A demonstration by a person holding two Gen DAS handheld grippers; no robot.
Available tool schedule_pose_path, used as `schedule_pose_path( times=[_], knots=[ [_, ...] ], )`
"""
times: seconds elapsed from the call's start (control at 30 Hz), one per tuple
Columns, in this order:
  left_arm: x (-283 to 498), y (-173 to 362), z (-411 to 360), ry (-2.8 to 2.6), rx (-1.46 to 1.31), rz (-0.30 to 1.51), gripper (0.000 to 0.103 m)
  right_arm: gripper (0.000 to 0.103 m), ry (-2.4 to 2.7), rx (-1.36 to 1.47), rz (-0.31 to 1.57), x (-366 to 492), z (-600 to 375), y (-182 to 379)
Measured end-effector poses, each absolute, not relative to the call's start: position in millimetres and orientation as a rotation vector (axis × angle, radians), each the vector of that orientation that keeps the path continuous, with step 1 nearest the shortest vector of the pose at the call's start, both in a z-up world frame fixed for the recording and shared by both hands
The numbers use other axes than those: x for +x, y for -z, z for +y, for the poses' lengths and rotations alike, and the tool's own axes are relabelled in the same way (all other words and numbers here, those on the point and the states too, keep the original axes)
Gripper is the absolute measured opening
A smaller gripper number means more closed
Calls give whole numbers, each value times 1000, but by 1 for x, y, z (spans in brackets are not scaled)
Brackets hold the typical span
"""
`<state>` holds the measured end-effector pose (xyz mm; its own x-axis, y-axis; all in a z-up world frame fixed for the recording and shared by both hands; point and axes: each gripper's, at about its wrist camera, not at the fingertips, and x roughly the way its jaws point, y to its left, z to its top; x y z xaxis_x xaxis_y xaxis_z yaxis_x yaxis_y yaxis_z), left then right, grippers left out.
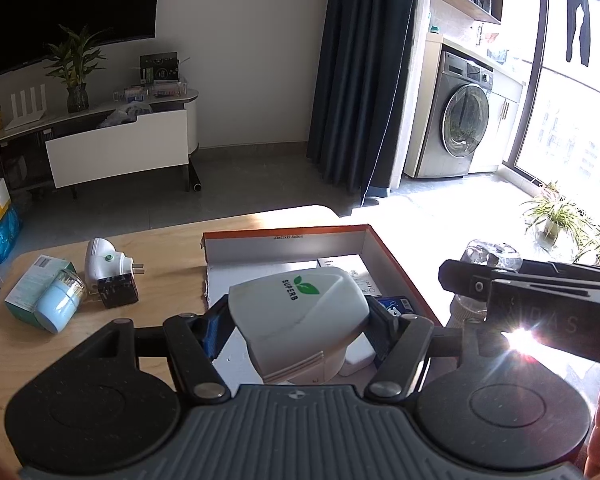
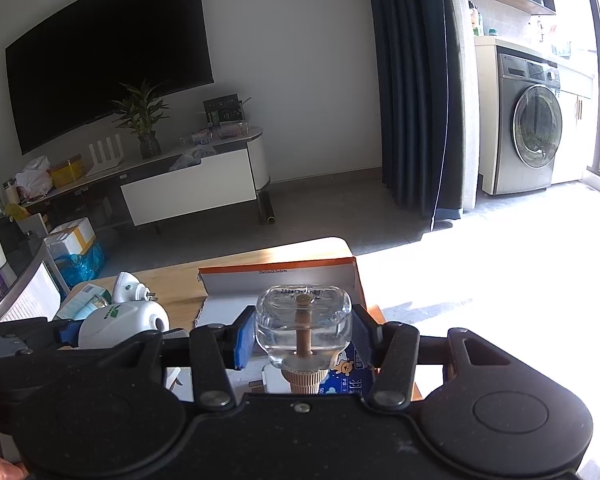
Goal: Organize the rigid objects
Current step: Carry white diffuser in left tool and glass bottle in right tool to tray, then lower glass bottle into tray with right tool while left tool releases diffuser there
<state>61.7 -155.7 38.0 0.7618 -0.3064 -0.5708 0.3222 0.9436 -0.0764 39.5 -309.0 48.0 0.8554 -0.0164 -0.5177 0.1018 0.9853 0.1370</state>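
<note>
The left gripper (image 1: pixel 300 320) is clamping a white plug-in heater (image 1: pixel 300 312); the right gripper (image 2: pixel 300 330) is clamping a clear refill bottle (image 2: pixel 303 324). Both are hovering over the open orange box (image 1: pixel 392 256). The placing step is likely in hand: lower each, then release. Further items are lying on the table (image 1: pixel 168 248), glare obscuring the right side.

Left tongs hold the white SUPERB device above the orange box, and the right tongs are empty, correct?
Not quite. The right tongs are shut on a clear bottle, as the right wrist view shows. The left tongs do hold the white SUPERB device above the orange box.
</note>
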Motion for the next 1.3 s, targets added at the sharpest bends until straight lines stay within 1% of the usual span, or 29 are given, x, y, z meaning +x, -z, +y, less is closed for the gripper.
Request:
schedule_pose_path(
  times=[1.3],
  knots=[
    [99, -23, -169, 347, 24, 677, 68, 60, 37, 180, 618, 88, -325, -36]
  ],
)
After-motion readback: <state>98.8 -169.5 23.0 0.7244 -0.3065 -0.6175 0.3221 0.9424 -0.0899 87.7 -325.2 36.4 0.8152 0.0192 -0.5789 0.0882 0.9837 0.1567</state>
